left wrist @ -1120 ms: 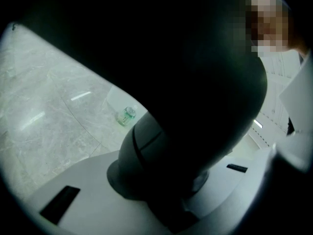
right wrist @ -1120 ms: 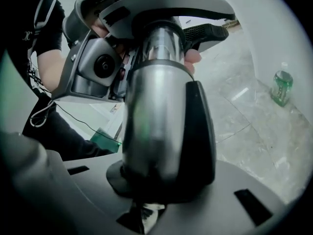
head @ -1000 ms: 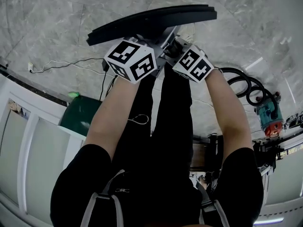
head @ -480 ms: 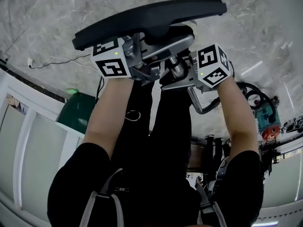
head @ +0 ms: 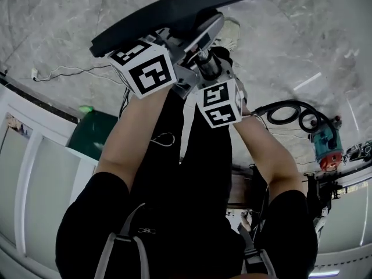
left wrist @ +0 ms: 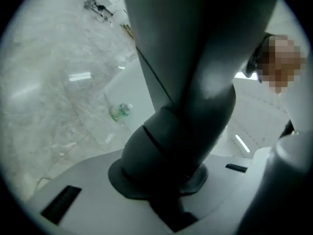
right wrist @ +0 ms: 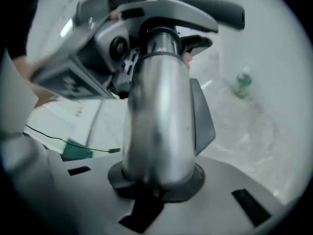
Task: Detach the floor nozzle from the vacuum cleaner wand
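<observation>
— Where did we have the long black curved floor nozzle?

— Up off the grey marble floor, in front of our legs, with open floor past both its ends. Our left claw was clamped on its dark grey neck. Our right claw was closing on the silver metal wand, just beside.

— What did the head view miss?

— A green plastic bottle on the floor, which only the two gripper views caught. The black coiled hose at our right showed only from above.

Marble floor, white cable, green bottle
</observation>
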{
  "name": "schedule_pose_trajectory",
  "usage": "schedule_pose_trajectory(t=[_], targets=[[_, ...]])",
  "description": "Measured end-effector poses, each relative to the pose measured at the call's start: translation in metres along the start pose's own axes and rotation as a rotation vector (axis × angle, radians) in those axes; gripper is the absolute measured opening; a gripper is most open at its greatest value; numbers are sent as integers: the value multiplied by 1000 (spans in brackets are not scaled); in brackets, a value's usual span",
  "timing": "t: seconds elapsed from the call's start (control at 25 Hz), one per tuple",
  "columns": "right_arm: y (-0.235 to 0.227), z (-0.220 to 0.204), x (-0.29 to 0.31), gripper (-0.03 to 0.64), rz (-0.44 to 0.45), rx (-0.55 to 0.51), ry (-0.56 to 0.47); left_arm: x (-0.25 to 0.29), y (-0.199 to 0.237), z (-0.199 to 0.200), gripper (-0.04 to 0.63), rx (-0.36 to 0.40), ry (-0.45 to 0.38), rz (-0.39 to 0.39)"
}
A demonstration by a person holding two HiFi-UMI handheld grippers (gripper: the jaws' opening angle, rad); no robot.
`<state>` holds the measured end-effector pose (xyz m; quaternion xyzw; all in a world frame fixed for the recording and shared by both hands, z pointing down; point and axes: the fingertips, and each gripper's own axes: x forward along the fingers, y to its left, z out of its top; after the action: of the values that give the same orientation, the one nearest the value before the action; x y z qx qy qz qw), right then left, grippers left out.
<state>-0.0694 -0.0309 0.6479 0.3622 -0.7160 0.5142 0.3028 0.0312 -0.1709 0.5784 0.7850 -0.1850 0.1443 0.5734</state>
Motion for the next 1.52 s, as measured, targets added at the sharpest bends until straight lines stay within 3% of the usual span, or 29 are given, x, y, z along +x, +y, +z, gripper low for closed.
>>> schedule_pose_trajectory(t=[0.04,0.08,0.12,0.2,0.28,0.4,0.44,0.48,0.52,0.56,0.68,0.72,0.76,0.96,1.0,1.04,1.08,1.12,1.2,1.28,1.4,1.52], targets=[[-8,0,4,65,-94,-14,-6,0,6,1,72,10,-3,42],[-10,0,7,61,-113,-23,-14,-1,10,2,72,16,-3,58],[-5,0,8,60,-62,-28,-24,-2,12,0,72,19,-1,56],[19,-6,9,58,208,-27,-32,-9,16,-3,73,19,4,51],[50,-15,1,58,575,-11,-7,-18,19,-6,75,9,-10,43],[84,-20,-37,58,1083,51,53,-26,8,-8,80,-35,-46,-41],[89,-19,-48,58,1171,65,64,-29,4,-7,84,-43,-53,-71],[90,-18,-50,58,1182,61,68,-31,2,-7,84,-44,-56,-92],[85,-18,-42,58,1101,37,64,-33,3,-7,84,-35,-53,-100],[75,-18,-25,55,930,-9,53,-33,7,-7,84,-17,-47,-97],[20,-13,23,54,225,-174,-10,-37,15,-5,89,58,-61,-80],[5,-9,29,54,54,-203,-29,-37,16,-3,89,73,-75,-72],[-6,-6,30,54,-64,-213,-43,-36,16,-2,89,83,-82,-62],[-38,-5,18,55,-422,-200,-87,-27,11,-3,101,138,-63,15],[-44,-3,17,55,-487,-193,-98,-27,13,-2,103,151,-52,48],[-42,-1,19,55,-498,-183,-114,-28,16,-2,104,162,-37,85],[-32,0,24,54,-432,-171,-133,-31,20,-2,104,171,-17,117],[-15,-2,30,55,-295,-158,-144,-35,24,-3,106,177,2,137],[27,-9,37,55,64,-140,-124,-47,27,-4,109,188,17,127],[57,-18,29,55,360,-120,-74,-53,24,-6,109,184,18,96],[86,-34,1,55,724,-35,-19,-47,13,-18,109,168,54,38],[104,-38,-37,55,1053,54,6,-41,-6,-22,110,131,73,-73]])
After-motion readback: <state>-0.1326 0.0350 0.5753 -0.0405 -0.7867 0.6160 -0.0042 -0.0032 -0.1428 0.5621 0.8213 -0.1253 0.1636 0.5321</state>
